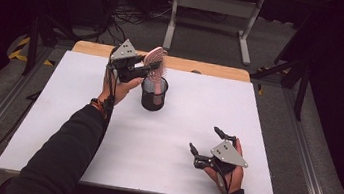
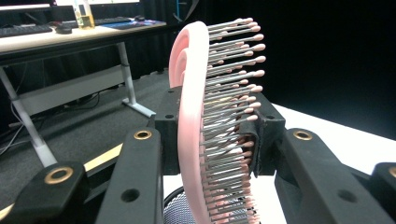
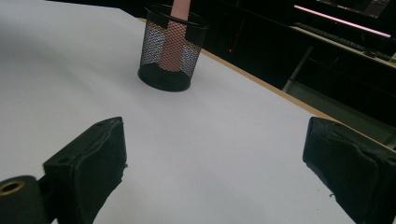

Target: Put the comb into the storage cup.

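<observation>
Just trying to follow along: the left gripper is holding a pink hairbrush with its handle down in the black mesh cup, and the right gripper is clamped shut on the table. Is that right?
Not quite. The right gripper is open, jaws wide apart with nothing between them, as the right gripper view shows. The rest holds: the left gripper holds the pink hairbrush with its handle down in the black mesh cup.

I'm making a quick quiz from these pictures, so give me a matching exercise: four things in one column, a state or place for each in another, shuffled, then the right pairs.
Things:
1. pink hairbrush
2. black mesh cup
3. left gripper
4. right gripper

States:
a. open, low over the white table
b. shut on the brush head
c. upright, handle down in the cup
d. stands on the table near its far edge

Pairs: 1-c, 2-d, 3-b, 4-a
</observation>
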A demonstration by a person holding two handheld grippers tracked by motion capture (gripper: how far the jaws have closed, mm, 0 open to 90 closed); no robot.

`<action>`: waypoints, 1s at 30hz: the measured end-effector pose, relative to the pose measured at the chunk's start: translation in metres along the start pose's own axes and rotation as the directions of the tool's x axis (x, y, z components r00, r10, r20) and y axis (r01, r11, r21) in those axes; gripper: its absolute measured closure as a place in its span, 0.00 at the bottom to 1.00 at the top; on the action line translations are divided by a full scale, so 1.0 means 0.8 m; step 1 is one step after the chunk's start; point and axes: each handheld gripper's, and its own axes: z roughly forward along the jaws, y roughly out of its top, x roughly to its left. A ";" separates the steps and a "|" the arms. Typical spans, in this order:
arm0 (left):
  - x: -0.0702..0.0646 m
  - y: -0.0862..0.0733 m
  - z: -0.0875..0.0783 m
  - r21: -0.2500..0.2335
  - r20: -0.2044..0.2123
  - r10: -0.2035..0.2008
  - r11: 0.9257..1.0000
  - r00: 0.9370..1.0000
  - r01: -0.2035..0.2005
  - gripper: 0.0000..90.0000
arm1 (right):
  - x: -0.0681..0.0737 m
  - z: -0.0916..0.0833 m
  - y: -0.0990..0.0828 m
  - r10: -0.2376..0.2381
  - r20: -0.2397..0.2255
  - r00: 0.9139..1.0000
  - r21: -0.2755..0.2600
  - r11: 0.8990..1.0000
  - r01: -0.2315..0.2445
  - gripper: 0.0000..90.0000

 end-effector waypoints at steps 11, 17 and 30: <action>0.002 -0.014 0.005 0.004 -0.012 -0.033 0.999 0.999 0.033 0.71 | 0.001 0.002 0.000 -0.011 -0.005 1.000 0.012 1.000 0.011 0.07; 0.004 -0.022 0.007 0.004 -0.013 -0.051 0.999 0.999 0.051 0.71 | 0.002 0.002 0.000 -0.018 -0.008 1.000 0.015 1.000 0.018 0.07; 0.010 -0.030 0.005 -0.023 -0.036 -0.098 0.995 0.995 0.097 0.70 | 0.002 0.003 -0.001 -0.022 -0.009 1.000 0.022 1.000 0.022 0.07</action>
